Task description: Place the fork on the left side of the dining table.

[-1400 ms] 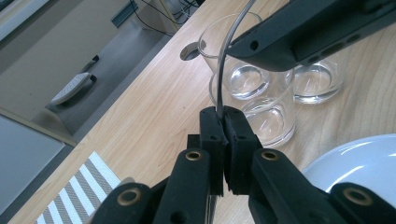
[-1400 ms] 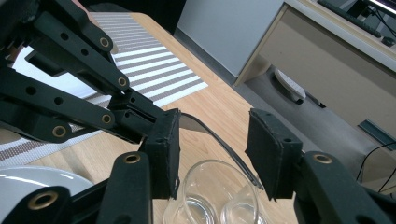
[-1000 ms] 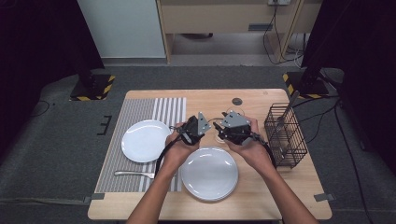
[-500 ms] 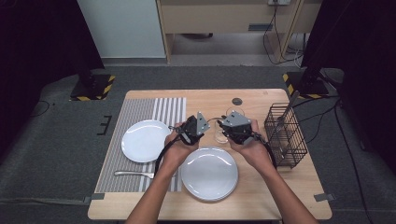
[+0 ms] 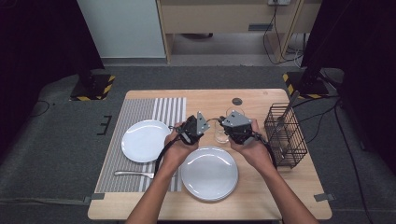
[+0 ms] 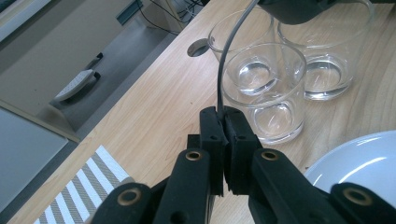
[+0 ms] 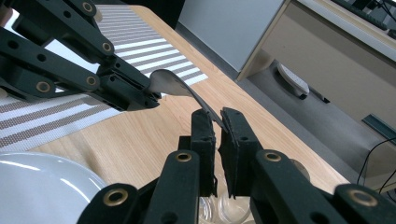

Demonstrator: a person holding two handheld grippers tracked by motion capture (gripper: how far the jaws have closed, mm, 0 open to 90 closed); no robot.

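Observation:
Over the middle of the table both grippers meet on a metal spoon. My left gripper is shut on it, and the thin handle rises from its pads. In the right gripper view that same gripper grips the spoon at the bowl end. My right gripper has just been closing its jaws, and its pads now press on the spoon's handle. From above, the left gripper and right gripper face each other tip to tip.
Clear glasses stand just beyond the grippers. One white plate lies on the striped mat, another near the front edge. A fork lies on the mat. A wire basket stands at the right.
Both hands have kept their place, and nothing on the table has moved.

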